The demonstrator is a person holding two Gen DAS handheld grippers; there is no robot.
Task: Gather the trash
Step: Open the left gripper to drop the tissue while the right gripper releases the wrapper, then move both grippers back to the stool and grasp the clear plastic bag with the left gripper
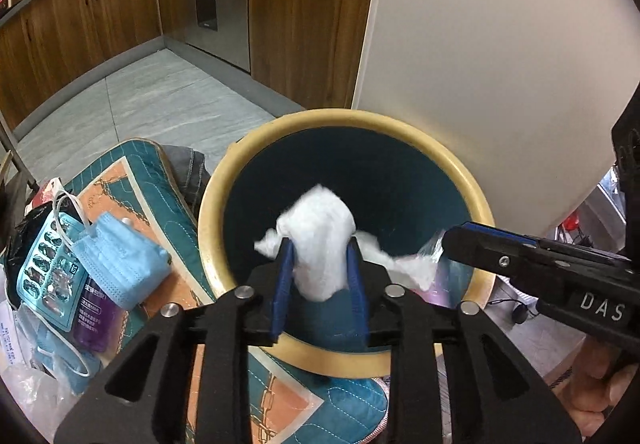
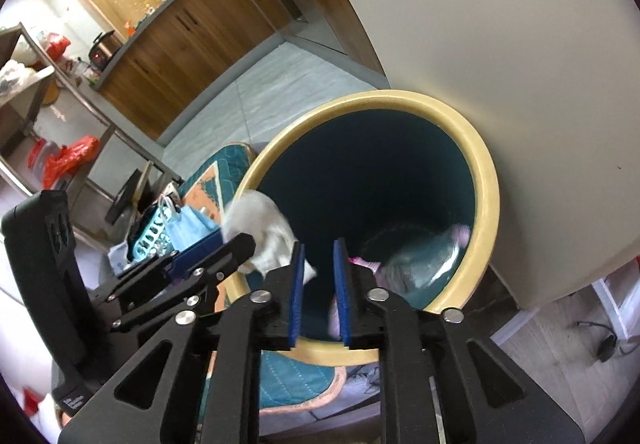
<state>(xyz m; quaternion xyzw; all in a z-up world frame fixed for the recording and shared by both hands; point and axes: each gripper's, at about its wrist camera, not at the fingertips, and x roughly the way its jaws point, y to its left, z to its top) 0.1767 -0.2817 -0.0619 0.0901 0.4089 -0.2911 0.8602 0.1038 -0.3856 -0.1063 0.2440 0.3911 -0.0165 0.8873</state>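
A teal bin with a cream rim (image 1: 400,127) stands in front of me; it also shows in the right wrist view (image 2: 486,179). My left gripper (image 1: 320,256) is over the bin's mouth, its blue pads apart, with a crumpled white tissue (image 1: 320,240) between them that looks blurred. The tissue also shows in the right wrist view (image 2: 264,232). My right gripper (image 2: 319,256) is open and empty over the bin's near rim; in the left wrist view it shows at the right (image 1: 452,240). A clear plastic wrapper (image 2: 424,256) lies inside the bin.
A blue face mask (image 1: 120,256), a blister pack (image 1: 44,264) and a purple packet (image 1: 94,316) lie on a teal and orange cushion (image 1: 132,187) left of the bin. A white panel (image 1: 500,43) rises behind the bin. Wooden kitchen cabinets (image 1: 80,15) line the far floor.
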